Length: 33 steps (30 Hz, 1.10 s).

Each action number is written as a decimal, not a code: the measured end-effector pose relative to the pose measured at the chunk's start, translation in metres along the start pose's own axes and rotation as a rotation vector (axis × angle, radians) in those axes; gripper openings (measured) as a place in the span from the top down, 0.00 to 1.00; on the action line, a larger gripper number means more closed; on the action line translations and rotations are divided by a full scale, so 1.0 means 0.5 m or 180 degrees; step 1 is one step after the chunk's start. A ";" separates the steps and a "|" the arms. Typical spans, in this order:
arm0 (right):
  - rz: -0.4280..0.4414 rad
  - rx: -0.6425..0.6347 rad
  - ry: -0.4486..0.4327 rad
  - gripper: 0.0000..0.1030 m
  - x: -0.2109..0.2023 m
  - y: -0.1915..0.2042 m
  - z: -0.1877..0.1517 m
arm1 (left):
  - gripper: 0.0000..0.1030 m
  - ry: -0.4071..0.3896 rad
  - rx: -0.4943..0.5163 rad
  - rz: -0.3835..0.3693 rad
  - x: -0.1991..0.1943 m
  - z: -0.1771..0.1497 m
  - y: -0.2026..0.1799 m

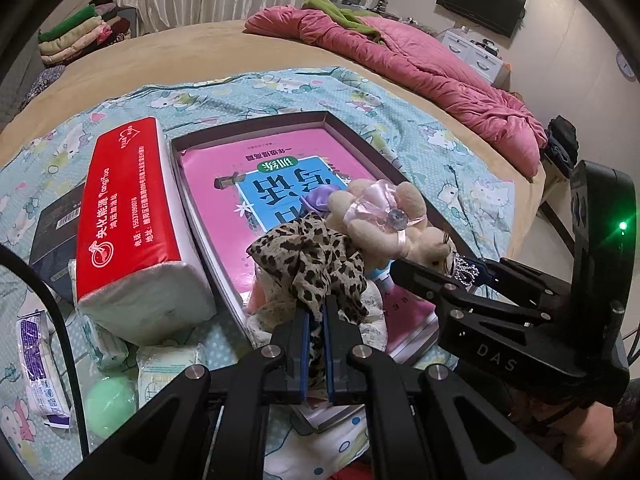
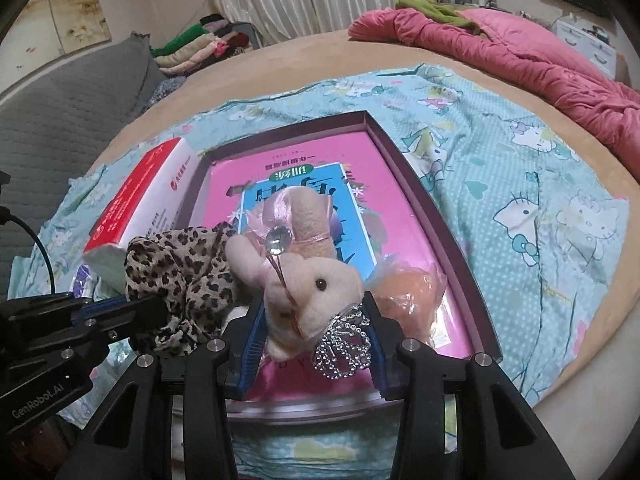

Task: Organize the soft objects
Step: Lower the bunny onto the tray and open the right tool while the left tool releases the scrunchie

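Note:
A leopard-print cloth (image 1: pixel 316 256) (image 2: pixel 180 264) bunches over the near end of a shallow dark box (image 1: pixel 248 124) (image 2: pixel 440 208); my left gripper (image 1: pixel 316 312) (image 2: pixel 148 308) is shut on its lower fold. Beside it, a beige plush rabbit (image 1: pixel 384 212) (image 2: pixel 316 284) with a pink ribbon and a silver tiara (image 2: pixel 348 340) sits head-first between the blue pads of my right gripper (image 2: pixel 314 304) (image 1: pixel 440 280), which press on its head. Both toys hang just above a pink book (image 1: pixel 224 184) (image 2: pixel 400 200) lying in the box.
A red tissue pack (image 1: pixel 128 208) (image 2: pixel 140 192) lies left of the box. Small tissue packets (image 1: pixel 40 364) and a green ball (image 1: pixel 108 404) lie near left. An orange item in clear wrap (image 2: pixel 404 292) rests on the book. A pink quilt (image 1: pixel 420 64) lies far right, folded clothes (image 1: pixel 80 36) far left.

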State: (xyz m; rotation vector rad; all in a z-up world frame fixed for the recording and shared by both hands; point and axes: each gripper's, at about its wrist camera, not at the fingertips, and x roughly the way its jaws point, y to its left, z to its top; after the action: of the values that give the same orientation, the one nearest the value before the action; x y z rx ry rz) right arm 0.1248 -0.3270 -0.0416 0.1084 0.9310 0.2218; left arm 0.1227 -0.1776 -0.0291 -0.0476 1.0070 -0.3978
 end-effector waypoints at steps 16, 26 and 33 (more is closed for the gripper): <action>0.0061 -0.0049 -0.0076 0.48 -0.011 0.012 0.005 | 0.94 0.0000 -0.0020 -0.0020 0.000 -0.001 0.003; 0.0028 -0.0042 -0.0190 0.43 -0.024 0.011 0.011 | 0.94 0.0004 -0.0021 -0.0069 0.003 -0.001 0.000; 0.0004 -0.0033 -0.0226 0.41 -0.028 0.011 0.014 | 0.94 0.0009 -0.0007 -0.0077 0.002 0.001 -0.004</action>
State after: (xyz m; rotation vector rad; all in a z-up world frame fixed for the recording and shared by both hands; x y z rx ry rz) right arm 0.1215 -0.3251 -0.0254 0.1066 0.8591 0.2225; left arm 0.1229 -0.1799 -0.0292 -0.0612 1.0103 -0.4188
